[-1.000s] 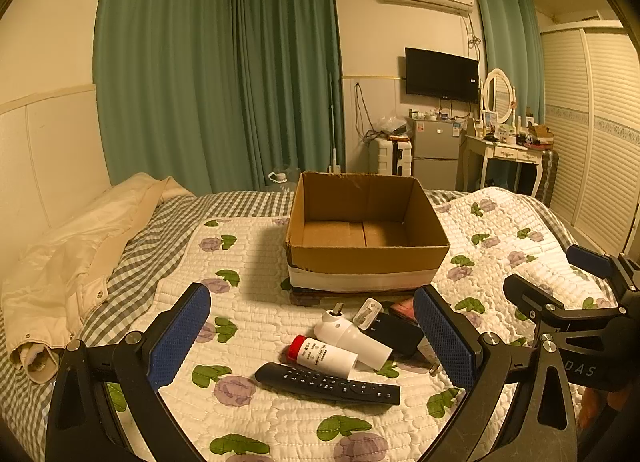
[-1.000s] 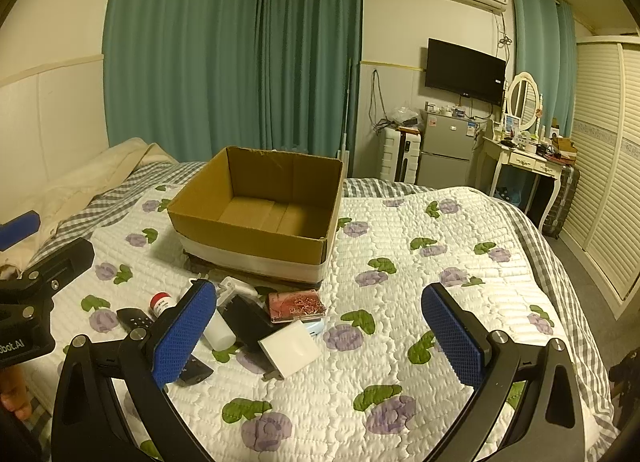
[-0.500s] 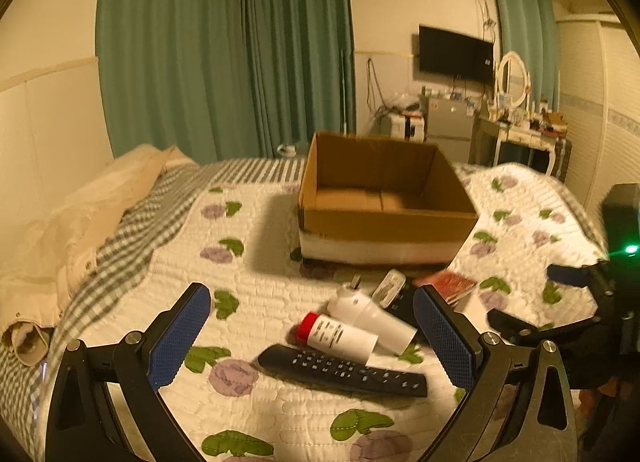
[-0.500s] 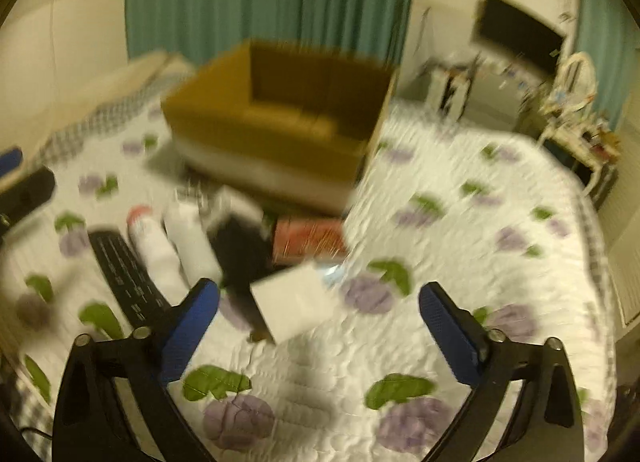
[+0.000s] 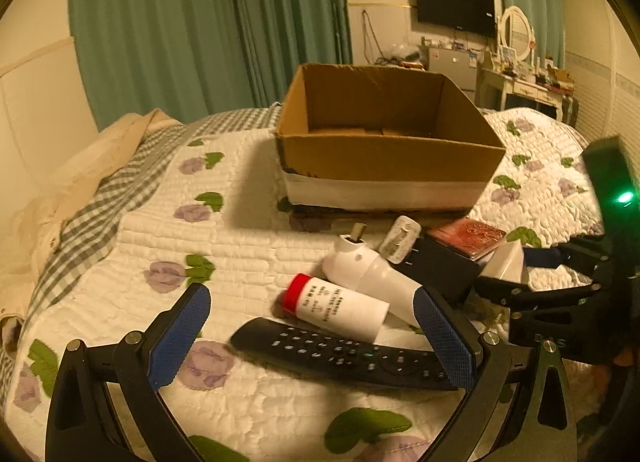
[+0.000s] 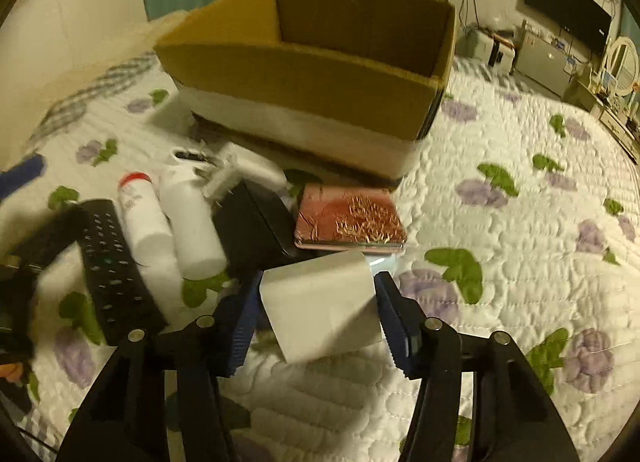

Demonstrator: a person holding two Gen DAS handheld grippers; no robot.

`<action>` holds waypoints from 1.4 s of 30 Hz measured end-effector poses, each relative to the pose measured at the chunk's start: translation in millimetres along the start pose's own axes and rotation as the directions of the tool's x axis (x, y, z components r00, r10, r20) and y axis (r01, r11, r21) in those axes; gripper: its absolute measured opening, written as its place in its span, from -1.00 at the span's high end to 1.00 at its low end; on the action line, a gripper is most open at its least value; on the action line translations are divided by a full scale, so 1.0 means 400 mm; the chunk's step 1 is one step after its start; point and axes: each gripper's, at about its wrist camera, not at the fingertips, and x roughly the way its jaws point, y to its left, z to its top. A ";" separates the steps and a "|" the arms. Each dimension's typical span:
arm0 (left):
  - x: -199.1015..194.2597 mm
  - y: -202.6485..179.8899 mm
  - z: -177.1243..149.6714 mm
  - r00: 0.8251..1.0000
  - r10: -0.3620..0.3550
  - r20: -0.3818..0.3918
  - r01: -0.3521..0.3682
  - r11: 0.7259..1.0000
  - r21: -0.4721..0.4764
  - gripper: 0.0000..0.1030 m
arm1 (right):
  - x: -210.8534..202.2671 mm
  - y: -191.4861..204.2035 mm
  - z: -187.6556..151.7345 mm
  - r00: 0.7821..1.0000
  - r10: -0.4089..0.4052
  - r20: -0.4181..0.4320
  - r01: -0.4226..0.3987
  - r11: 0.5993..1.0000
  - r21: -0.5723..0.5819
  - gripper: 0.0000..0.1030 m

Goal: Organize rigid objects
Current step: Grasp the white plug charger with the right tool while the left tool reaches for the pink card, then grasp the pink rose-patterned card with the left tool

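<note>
Right gripper [image 6: 316, 314] clamped on white box [image 6: 320, 304], low over quilt [image 6: 500, 262]; pink case [image 6: 350, 218] at its 12 o'clock, open cardboard box [image 6: 308, 74] beyond. Left gripper [image 5: 316, 336] spread wide over remote control [image 5: 340, 354], red-capped tube [image 5: 336, 308] at remote's 12 o'clock

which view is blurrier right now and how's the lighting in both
Right wrist view: blurrier, with motion smear at left over the remote and the red-capped tube, while the white box between the right tongs stays fairly crisp. Left wrist view: mostly sharp on the cardboard box. Both views: dim warm yellow light, heavy fisheye bending and dark corners.
</note>
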 end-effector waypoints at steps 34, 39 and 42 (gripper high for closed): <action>0.260 -0.381 0.098 0.962 -0.196 -0.191 0.246 0.924 0.294 -0.31 | -0.119 -0.273 0.071 0.993 -0.091 0.069 0.082 0.989 0.124 -0.05; 0.240 -0.350 0.118 0.973 -0.163 -0.162 0.203 0.940 0.272 0.04 | -0.119 -0.270 0.068 0.993 -0.091 0.071 0.082 0.990 0.116 -0.05; 0.257 -0.320 0.143 0.987 -0.072 -0.141 0.106 0.963 0.250 0.34 | -0.115 -0.268 0.068 0.994 -0.090 0.067 0.082 0.990 0.115 -0.05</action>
